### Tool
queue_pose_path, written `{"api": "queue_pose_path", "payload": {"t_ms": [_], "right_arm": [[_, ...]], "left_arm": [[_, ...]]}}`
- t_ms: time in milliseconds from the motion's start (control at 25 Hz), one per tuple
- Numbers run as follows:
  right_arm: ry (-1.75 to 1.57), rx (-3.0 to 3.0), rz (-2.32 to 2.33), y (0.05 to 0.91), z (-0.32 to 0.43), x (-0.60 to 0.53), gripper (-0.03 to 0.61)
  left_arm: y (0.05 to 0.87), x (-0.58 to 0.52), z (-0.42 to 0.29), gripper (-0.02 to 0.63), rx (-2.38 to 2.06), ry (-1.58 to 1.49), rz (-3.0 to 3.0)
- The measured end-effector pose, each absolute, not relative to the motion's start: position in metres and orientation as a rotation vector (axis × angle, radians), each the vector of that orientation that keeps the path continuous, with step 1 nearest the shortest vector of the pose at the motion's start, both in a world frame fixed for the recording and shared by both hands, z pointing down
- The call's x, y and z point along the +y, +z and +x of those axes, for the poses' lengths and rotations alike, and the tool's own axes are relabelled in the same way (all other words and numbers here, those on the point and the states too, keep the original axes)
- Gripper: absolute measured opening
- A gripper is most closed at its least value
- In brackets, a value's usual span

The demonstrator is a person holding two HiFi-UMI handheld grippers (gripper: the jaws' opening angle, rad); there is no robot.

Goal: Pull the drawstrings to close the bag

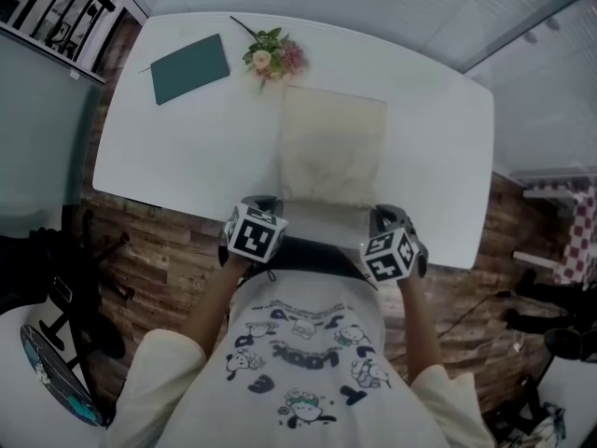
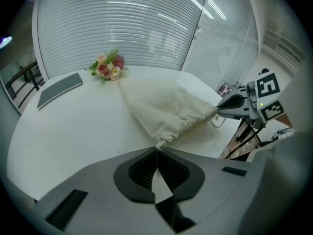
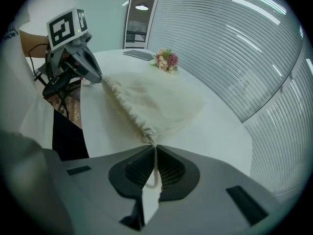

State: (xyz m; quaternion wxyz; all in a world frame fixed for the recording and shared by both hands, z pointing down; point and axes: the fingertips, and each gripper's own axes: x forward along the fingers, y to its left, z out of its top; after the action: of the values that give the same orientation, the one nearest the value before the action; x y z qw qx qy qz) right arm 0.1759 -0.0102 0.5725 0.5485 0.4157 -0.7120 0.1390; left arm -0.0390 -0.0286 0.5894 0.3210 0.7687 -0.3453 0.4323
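Cream bag (image 1: 333, 147) flat on white table (image 1: 187, 157), gathered near edge stretched between left gripper (image 2: 156, 152) and right gripper (image 3: 155, 149), both clamped on drawstrings (image 3: 149, 140).

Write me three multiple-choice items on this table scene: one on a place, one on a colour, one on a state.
1. Where does the bouquet lie? A. At the bag's far end, on the notebook's side. B. On top of the bag. C. Inside the bag.
2. What colour is the notebook? A. Red. B. Dark teal. C. Yellow.
3. How is the left tool? A. Open and empty. B. Shut on a drawstring. C. Shut on the bouquet.
Answers: 1 A, the head view shows the bouquet past the bag's far left corner; 2 B, its cover reads dark teal; 3 B, its jaws meet on the drawstring running from the bag's gathered mouth.
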Motion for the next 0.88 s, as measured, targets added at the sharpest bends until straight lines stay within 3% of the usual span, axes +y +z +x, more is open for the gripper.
{"api": "queue_pose_path", "payload": {"t_ms": [880], "right_arm": [[1.001,-1.759,1.825,0.547,0.208,-0.025,0.018]], "left_arm": [[0.569,-0.046,-0.056,0.046,-1.289,0.830,1.867]]}}
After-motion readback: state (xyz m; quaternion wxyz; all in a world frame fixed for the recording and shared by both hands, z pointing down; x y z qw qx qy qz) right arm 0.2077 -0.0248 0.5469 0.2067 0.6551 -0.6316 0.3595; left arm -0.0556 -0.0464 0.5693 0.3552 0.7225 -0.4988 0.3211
